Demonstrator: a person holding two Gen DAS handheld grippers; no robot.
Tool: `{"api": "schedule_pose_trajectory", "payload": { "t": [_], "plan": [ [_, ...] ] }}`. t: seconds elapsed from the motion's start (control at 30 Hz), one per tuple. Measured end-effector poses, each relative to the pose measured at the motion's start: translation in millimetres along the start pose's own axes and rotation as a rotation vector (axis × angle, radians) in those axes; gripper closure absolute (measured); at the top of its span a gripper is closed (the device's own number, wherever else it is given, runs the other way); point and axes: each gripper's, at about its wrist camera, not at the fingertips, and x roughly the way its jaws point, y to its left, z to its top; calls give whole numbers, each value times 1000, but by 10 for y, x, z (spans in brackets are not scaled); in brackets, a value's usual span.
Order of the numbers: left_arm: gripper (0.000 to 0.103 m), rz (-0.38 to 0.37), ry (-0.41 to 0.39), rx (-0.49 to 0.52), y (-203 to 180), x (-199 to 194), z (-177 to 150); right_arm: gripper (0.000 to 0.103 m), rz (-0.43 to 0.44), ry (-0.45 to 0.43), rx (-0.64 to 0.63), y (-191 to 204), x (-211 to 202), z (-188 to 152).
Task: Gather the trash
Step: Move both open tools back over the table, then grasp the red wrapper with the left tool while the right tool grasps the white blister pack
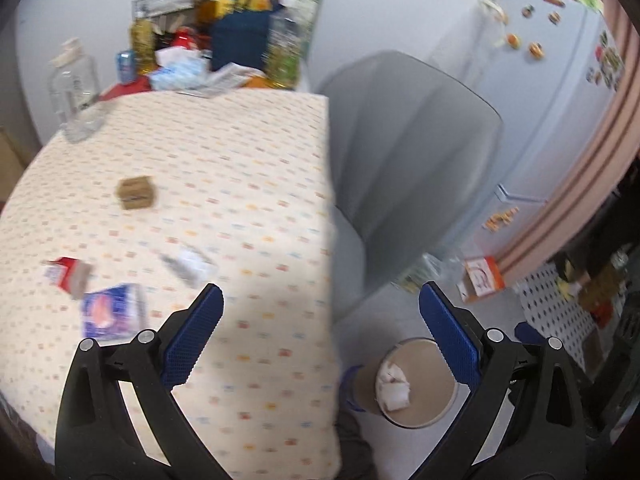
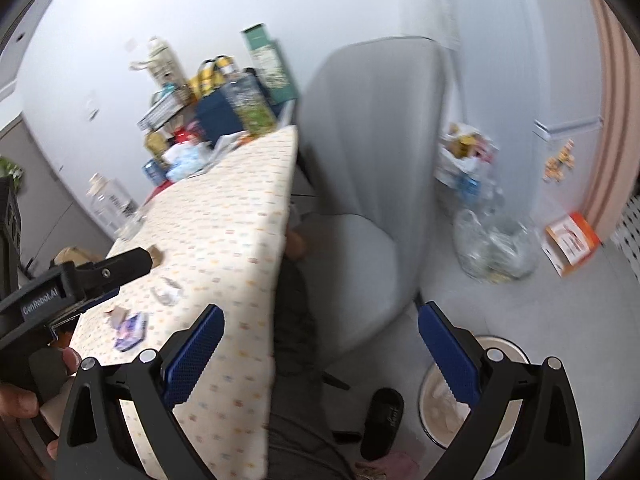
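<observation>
Both grippers spread, nothing held

Left gripper (image 1: 320,300) jaws wide apart and empty, over the table (image 1: 248,184) edge. Below its right finger I see the bin (image 1: 416,412), a white wad (image 1: 394,386) inside. Ahead-left on the cloth: blue packet (image 1: 112,312), red carton (image 1: 66,274), brown box (image 1: 136,192), clear wrapper (image 1: 190,266). Right gripper (image 2: 320,316) likewise agape, empty, chair (image 2: 368,168) ahead. Frames blurred.

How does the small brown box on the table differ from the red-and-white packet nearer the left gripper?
The brown box is plain tan and blocky, sitting square on the table. The red-and-white packet is two-coloured, looks flatter and lies tilted. The box sits farther up the table; the packet is closer to the left gripper, whose jaws are open. Both rest loose on the tablecloth, untouched.
</observation>
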Motion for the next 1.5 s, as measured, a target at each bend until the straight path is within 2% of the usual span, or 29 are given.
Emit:
{"api": "schedule_pose_trajectory", "payload": {
  "t": [0.13,0.27,0.8,0.97,1.07,1.2,1.33,1.5],
  "plan": [
    [6,74,-74,-30,323,-223,3,8,40,-4,-68,399,54,67],
    [6,135,-97,-52,586,-381,-32,8,77,-1,-123,710,101,71],
    [6,259,-170,-201,1565,-753,-430,8,144,39,-261,1290,215,-96],
    [6,223,-191,-247,1806,-787,-565,8,157,58,-286,1406,273,-170],
    [6,173,-167,-311,2035,-733,-654,8,158,76,-295,1469,322,-206],
    [6,142,-145,-339,2185,-639,-723,8,152,90,-317,1564,397,-242],
    [12,131,-107,-332,2206,-460,-757,8,153,106,-328,1620,495,-271],
    [24,124,-68,-343,2278,-245,-770,8,156,137,-352,1676,643,-334]
  ]
}}
